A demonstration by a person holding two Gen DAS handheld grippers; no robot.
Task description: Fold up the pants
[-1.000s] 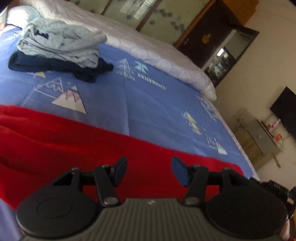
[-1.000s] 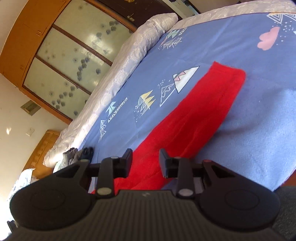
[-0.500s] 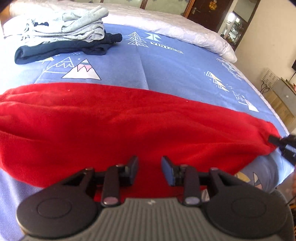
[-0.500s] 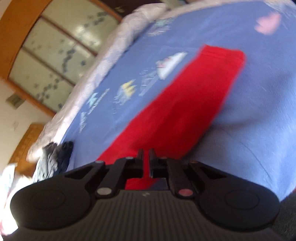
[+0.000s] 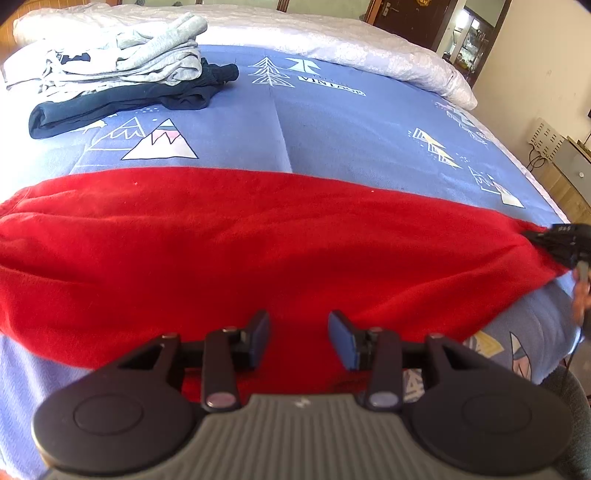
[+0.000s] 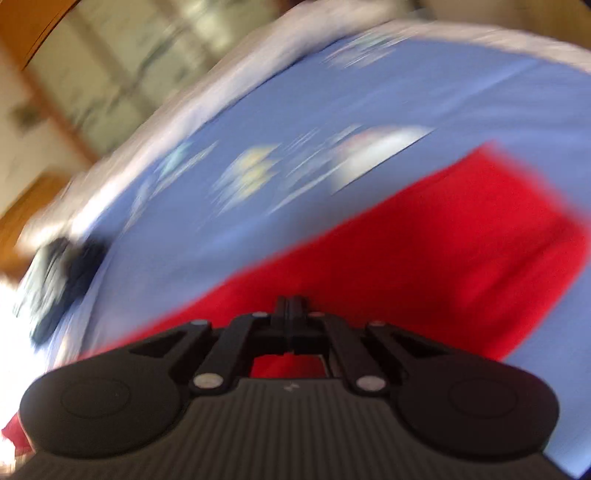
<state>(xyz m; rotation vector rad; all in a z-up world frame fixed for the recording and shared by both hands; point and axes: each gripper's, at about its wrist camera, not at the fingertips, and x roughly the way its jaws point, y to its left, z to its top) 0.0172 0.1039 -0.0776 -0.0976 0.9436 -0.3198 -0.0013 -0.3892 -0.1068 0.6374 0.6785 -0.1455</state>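
The red pants point(image 5: 258, 240) lie stretched flat across the blue patterned bedspread point(image 5: 351, 122). My left gripper point(image 5: 299, 338) is open just above the pants' near edge, holding nothing. My right gripper point(image 6: 293, 308) has its jaws pressed together on the end of the red pants point(image 6: 424, 251); that view is motion-blurred. In the left wrist view the right gripper point(image 5: 554, 240) shows at the far right, pinching the pants' right end.
A pile of folded grey and navy clothes point(image 5: 122, 77) sits at the far left of the bed. A white quilt point(image 5: 332, 33) runs along the far side. The bed's right edge point(image 5: 535, 181) drops to a wooden floor with furniture.
My right gripper closed on the pants' end and is moving. My left gripper swung level over the pants; its jaws narrowed and have opened wider again.
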